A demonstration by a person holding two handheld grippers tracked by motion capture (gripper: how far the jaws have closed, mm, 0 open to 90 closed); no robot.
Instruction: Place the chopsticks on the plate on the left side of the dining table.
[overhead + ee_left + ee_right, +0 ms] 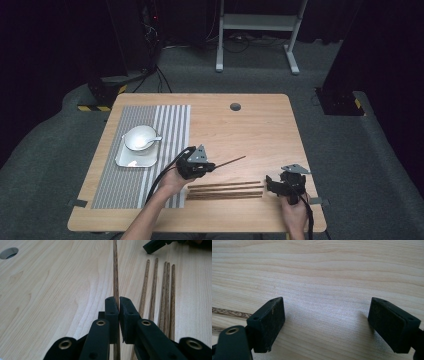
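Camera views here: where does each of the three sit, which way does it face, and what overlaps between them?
High view: above the person's side, looking forward and down on the table; both forearms, left gripper and right gripper show.
Left gripper view: rides the left gripper, looking along jaws shut on a chopstick.
Right gripper view: rides the right gripper, jaws open, low over bare wood.
Shared: the loose chopsticks lie in the high and left gripper views.

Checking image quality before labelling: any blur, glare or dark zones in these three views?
High view: table evenly lit, surroundings near black, image soft. Left gripper view: left gripper and held chopstick sharp, nearest jaw parts soft. Right gripper view: right gripper open, pale sheen on the wood between its jaws.
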